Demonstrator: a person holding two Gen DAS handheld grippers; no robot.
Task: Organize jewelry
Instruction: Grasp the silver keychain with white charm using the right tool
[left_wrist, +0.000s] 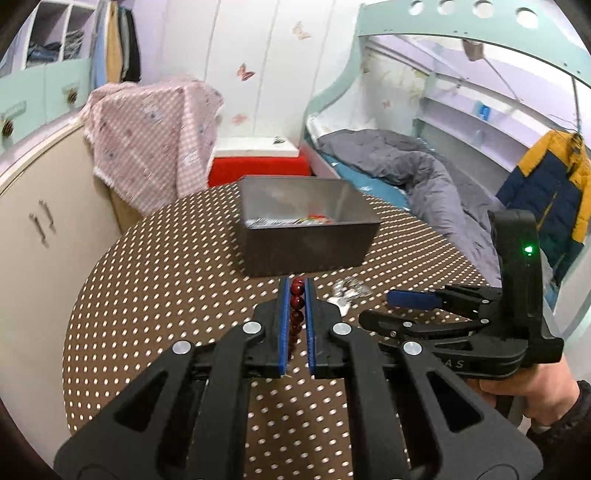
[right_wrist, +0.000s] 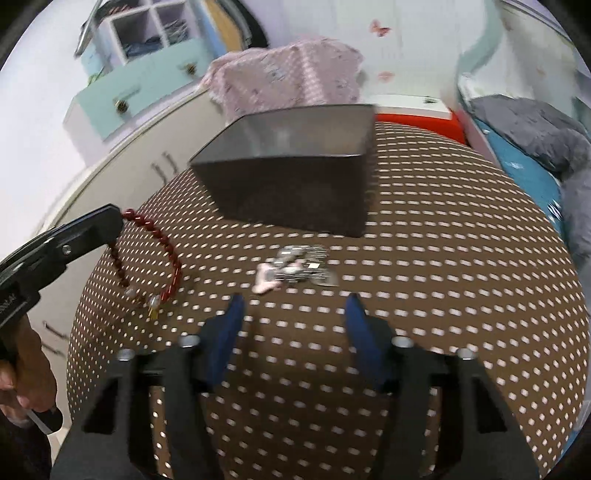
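Observation:
My left gripper (left_wrist: 296, 286) is shut on a dark red bead bracelet (left_wrist: 296, 306), held just in front of the dark grey box (left_wrist: 310, 240). In the right wrist view the bracelet (right_wrist: 168, 240) hangs in a loop from the left gripper (right_wrist: 118, 218) above the table. The box (right_wrist: 295, 184) holds some small jewelry. My right gripper (right_wrist: 293, 299) is open, just short of a pile of silver and pink jewelry (right_wrist: 295, 271) on the dotted tablecloth. That pile also shows in the left wrist view (left_wrist: 347, 291), beside the right gripper (left_wrist: 410, 300).
The round table (left_wrist: 166, 295) has a brown cloth with white dots. Beige cabinets (left_wrist: 44, 221) stand to the left, a pink cloth (left_wrist: 155, 129) and red stool (left_wrist: 258, 166) behind, and a bed with a grey quilt (left_wrist: 424, 173) to the right.

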